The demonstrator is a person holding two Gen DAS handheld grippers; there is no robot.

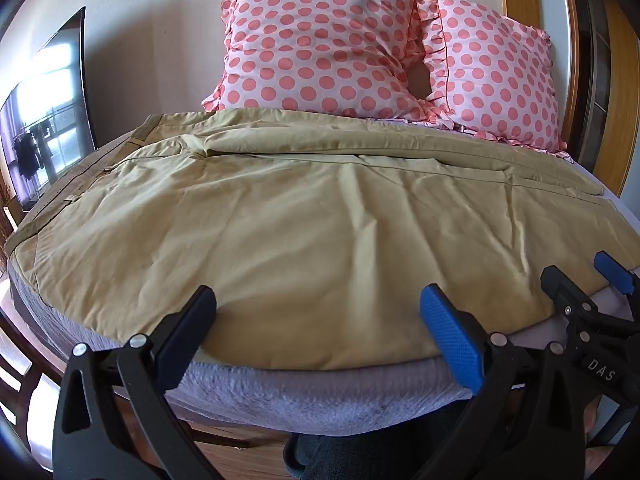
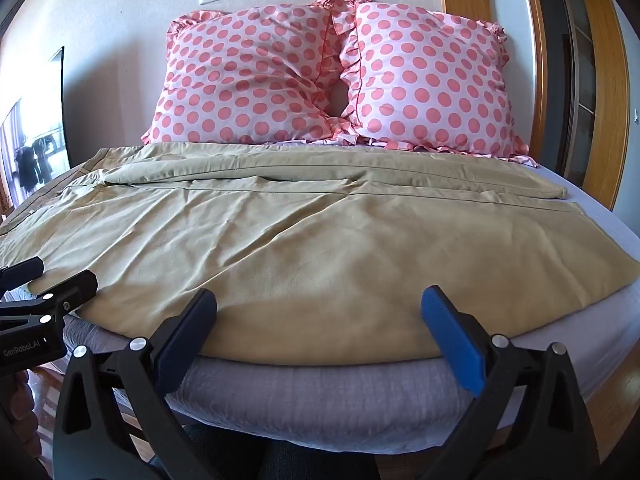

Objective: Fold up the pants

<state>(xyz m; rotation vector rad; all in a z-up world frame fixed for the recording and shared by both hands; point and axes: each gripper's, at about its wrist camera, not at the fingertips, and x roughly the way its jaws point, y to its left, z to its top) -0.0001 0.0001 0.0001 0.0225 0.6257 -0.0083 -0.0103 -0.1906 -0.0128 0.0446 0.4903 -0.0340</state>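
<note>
Khaki pants [image 1: 304, 216] lie spread flat across the bed, waistband at the left and leg ends at the right; they show in the right wrist view too [image 2: 320, 232]. My left gripper [image 1: 318, 304] is open and empty, just above the pants' near edge. My right gripper [image 2: 319, 306] is open and empty over the near edge further right. The right gripper appears at the right of the left wrist view [image 1: 580, 280], and the left gripper at the left of the right wrist view [image 2: 60, 276].
The bed [image 2: 340, 400] has a grey-lilac sheet and a rounded near edge. Two pink polka-dot pillows [image 2: 260, 80] [image 2: 432, 76] lean on the wall at the head. A mirror [image 1: 44, 120] stands at the left. A wooden door frame [image 2: 540, 60] is at the right.
</note>
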